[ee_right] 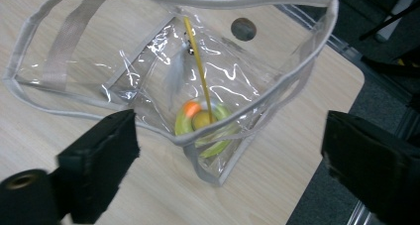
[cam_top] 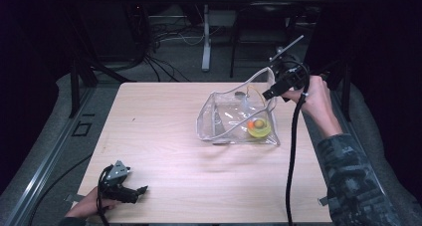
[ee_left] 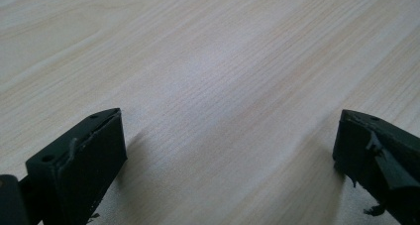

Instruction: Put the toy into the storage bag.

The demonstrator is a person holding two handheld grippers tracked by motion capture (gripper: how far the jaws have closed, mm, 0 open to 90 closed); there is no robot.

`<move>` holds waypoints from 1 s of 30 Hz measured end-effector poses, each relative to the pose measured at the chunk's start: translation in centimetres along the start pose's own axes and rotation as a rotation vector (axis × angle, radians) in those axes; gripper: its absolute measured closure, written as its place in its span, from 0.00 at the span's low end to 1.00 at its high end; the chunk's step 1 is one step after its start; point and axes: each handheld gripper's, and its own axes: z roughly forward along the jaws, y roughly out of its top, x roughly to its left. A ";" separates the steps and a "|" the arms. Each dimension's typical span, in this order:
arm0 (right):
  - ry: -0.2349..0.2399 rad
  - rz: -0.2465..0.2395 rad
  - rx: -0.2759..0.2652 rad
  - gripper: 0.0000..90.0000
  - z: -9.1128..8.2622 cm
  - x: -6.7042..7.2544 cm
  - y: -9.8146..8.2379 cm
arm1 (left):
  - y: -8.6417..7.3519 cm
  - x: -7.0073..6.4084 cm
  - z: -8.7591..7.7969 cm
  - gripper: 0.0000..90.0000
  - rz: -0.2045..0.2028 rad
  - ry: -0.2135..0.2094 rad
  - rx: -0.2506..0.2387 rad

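My right gripper [cam_top: 272, 92] hung above the far right rim of the clear bag [cam_top: 234, 117], jaws spread wide with nothing between them. The bag stood open on the table [cam_top: 164, 151], just below and ahead of those jaws. My left gripper [cam_top: 130, 192] rested on the table well apart from the bag, jaws likewise released and empty.

Judgement: the step in hand looked like drawing away after a drop, so best to lift straight off the rim, jaws wide, and not snag the strap.

The right gripper view showed the contents: an orange ball [ee_right: 191, 108], a yellow ball and a green ring at the bottom, a yellow stick [ee_right: 197, 61] leaning up. The left gripper view gave bare wood between my jaws.
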 end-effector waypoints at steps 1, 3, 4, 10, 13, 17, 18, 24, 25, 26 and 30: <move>0.005 0.008 -0.016 0.01 -0.2 -0.2 -0.4 | 0.0 0.0 0.0 0.00 0.000 0.000 0.000; 0.002 0.019 -0.020 0.00 -0.2 -0.6 -0.9 | 0.0 0.0 0.0 0.00 0.000 0.000 0.000; 0.001 0.026 -0.022 0.00 -0.2 -0.8 -1.1 | 0.0 0.0 0.0 0.00 0.000 0.000 0.000; -0.007 0.061 -0.029 0.00 -0.2 -1.9 -2.5 | 0.0 0.0 0.0 0.00 0.000 0.000 0.000; -0.011 0.080 -0.026 0.00 0.1 -2.6 -3.4 | 0.0 0.0 0.0 0.00 0.000 0.000 0.002; -0.008 0.113 -0.023 0.00 0.8 -3.4 -5.2 | 0.0 0.0 0.0 0.00 0.000 0.000 0.002; -0.005 0.118 -0.021 0.00 1.0 -3.5 -5.6 | 0.0 0.0 0.0 0.00 0.001 0.000 0.003; 0.016 0.153 -0.005 0.00 2.8 -3.8 -8.0 | 0.0 0.0 0.0 0.00 0.000 0.000 0.003; 0.015 0.155 -0.003 0.00 3.1 -3.9 -8.3 | 0.0 0.0 0.1 0.00 -0.001 0.007 -0.006; 0.026 0.166 -0.001 0.00 3.4 -3.9 -8.7 | 0.0 0.0 0.1 0.00 -0.001 0.007 -0.006; 0.057 0.210 -0.002 0.00 4.7 -4.0 -10.4 | 0.0 0.0 0.1 0.00 -0.004 0.004 -0.006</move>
